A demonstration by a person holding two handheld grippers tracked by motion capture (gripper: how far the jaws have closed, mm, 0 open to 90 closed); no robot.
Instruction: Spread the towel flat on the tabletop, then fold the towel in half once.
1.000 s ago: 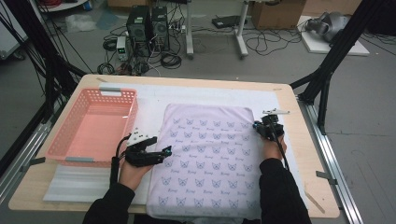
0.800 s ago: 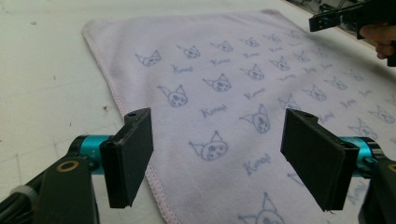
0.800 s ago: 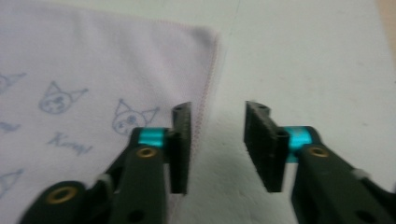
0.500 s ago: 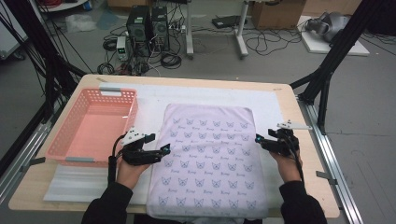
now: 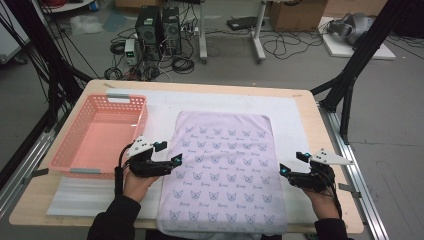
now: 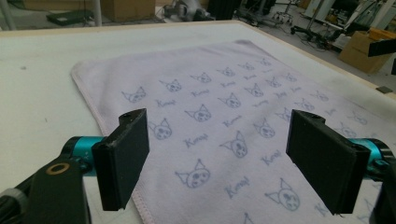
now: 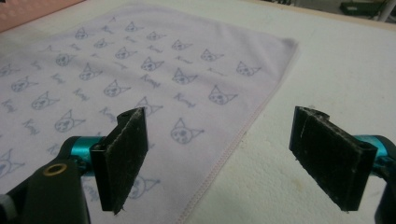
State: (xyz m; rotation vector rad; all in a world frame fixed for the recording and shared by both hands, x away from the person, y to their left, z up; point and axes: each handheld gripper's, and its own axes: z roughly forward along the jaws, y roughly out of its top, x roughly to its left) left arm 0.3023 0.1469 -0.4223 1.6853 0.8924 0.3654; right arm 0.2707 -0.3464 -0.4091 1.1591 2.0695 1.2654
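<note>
A pale lilac towel [image 5: 222, 165] printed with small cat faces lies flat on the white mat [image 5: 292, 117]. My left gripper [image 5: 176, 165] hovers at the towel's left edge, jaws wide apart. In the left gripper view the towel [image 6: 224, 107] runs under that gripper [image 6: 219, 163] and its hem passes below the left jaw. My right gripper [image 5: 290, 164] sits just off the towel's right edge. Its jaws have just been opening and now stand wide, and nothing is pinched between them. In the right gripper view the towel's hem [image 7: 233, 144] lies on the mat below the gap of this gripper [image 7: 224, 158].
An empty pink plastic basket [image 5: 100, 135] stands on the table's left side, close to my left hand. Bare mat lies right of the towel, then the wooden table edge [image 5: 320, 130] and a metal rail. Black frame posts [image 5: 350, 85] rise at the right.
My right gripper has come away from the towel's far right corner, moved back toward the person along the right edge, and gone from shut to open. The left gripper stayed put.
</note>
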